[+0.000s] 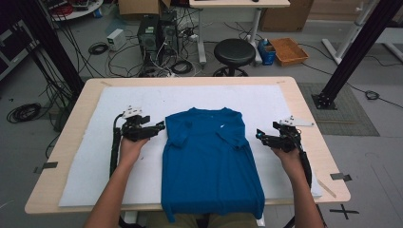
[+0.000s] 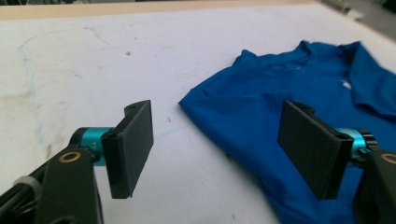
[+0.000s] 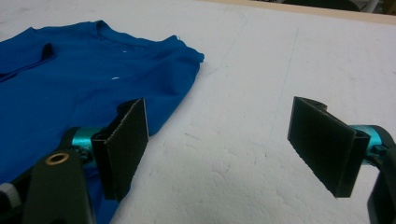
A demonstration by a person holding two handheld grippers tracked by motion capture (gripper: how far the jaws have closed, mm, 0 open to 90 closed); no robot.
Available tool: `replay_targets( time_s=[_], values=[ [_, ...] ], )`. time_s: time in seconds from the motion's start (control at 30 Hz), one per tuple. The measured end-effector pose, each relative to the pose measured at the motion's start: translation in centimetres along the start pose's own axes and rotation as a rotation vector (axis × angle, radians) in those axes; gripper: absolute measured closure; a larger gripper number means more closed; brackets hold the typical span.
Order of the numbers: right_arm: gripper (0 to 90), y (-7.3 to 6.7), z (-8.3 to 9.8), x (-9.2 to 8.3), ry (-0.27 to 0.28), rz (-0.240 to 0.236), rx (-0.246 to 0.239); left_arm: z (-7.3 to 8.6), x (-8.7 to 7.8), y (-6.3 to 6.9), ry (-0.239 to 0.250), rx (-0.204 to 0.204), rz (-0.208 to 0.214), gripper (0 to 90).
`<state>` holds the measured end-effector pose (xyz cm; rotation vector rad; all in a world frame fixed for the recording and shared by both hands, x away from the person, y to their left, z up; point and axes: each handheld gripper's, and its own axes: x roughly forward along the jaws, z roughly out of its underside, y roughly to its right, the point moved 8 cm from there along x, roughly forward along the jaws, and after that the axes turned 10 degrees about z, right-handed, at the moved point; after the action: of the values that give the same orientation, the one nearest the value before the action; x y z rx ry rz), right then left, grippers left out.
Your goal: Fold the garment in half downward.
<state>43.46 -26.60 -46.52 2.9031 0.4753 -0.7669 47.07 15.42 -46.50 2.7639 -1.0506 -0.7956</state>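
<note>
The left gripper [image 1: 160, 127] sits just beside the left shoulder of the blue T-shirt [image 1: 209, 159], its tips at the folded sleeve edge. In the left gripper view the left gripper [image 2: 219, 149] has its jaws standing wide apart, with the shirt's shoulder edge lying on the sheet beyond the gap between them; the pads press on nothing.

The T-shirt lies flat in the middle of the white sheet [image 1: 95, 161] that covers the table [image 1: 76, 109], collar away from the person, sleeves folded in, hem hanging over the near edge.

The right gripper [image 1: 260, 135] rests on the sheet near the shirt's right side, a little apart from it. In the right gripper view the right gripper [image 3: 219, 149] is wide open and empty, bare sheet between its jaws, the shirt [image 3: 79, 84] beyond its left jaw.
</note>
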Motion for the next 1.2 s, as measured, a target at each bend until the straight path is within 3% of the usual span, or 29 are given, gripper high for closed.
replay_targets(
  time_s=[0.03, 0.13, 0.27, 0.33, 0.37, 0.4, 0.43, 0.6, 0.63, 0.73, 0.83, 1.07, 1.1, 1.2],
  values=[
    [20.0, -0.2, 0.1, 0.1, -0.005, -0.009, -0.008, -0.4, 1.3, -0.2, -0.040, 0.010, -0.017, 30.7],
    [20.1, -0.5, 0.1, 0.4, -0.013, -0.014, -0.013, -0.3, 3.3, -0.8, -0.118, 0.015, -0.052, 31.5],
    [20.0, -0.9, 0.3, 0.9, -0.033, -0.027, -0.021, -0.1, 5.3, -1.5, -0.175, 0.012, -0.102, 31.8],
    [20.0, -1.0, 0.3, 1.0, -0.036, -0.029, -0.022, -0.1, 5.6, -1.5, -0.177, 0.019, -0.099, 32.4],
    [20.0, -1.0, 0.3, 1.3, -0.053, -0.034, -0.016, 0.0, 6.3, -1.3, -0.211, 0.038, -0.096, 34.0],
    [20.0, -1.0, 0.3, 1.3, -0.053, -0.034, -0.016, 0.0, 6.3, -1.3, -0.211, 0.038, -0.096, 36.7],
    [20.1, -1.0, 0.2, 1.7, -0.064, -0.034, -0.011, 0.2, 6.9, -0.9, -0.244, 0.077, -0.085, 43.5],
    [20.6, -1.0, 0.0, 3.0, -0.101, -0.028, -0.001, 0.2, 7.4, -0.1, -0.236, 0.111, -0.048, 76.8],
    [25.8, -0.8, -0.2, 3.8, -0.133, -0.027, 0.011, 0.2, 7.4, 0.2, -0.238, 0.115, -0.042, 80.7],
    [31.7, -0.7, -0.8, 5.2, -0.158, -0.032, 0.038, 0.2, 7.3, 0.1, -0.227, 0.094, -0.034, 83.4],
    [37.2, -1.3, -1.3, 6.9, -0.196, -0.042, 0.033, 0.3, 7.1, -0.2, -0.183, 0.045, -0.005, 83.7],
    [51.3, -2.4, -2.5, 9.7, -0.216, -0.050, 0.041, 0.2, 6.9, -0.3, -0.160, 0.032, 0.015, 84.2],
    [61.0, -2.9, -2.4, 10.3, -0.237, -0.052, 0.023, 0.1, 6.8, -0.3, -0.138, 0.021, 0.029, 84.3],
    [75.9, -3.2, -2.0, 10.7, -0.254, -0.026, -0.048, -0.1, 6.3, -0.4, -0.106, 0.006, 0.056, 84.5]
  ],
)
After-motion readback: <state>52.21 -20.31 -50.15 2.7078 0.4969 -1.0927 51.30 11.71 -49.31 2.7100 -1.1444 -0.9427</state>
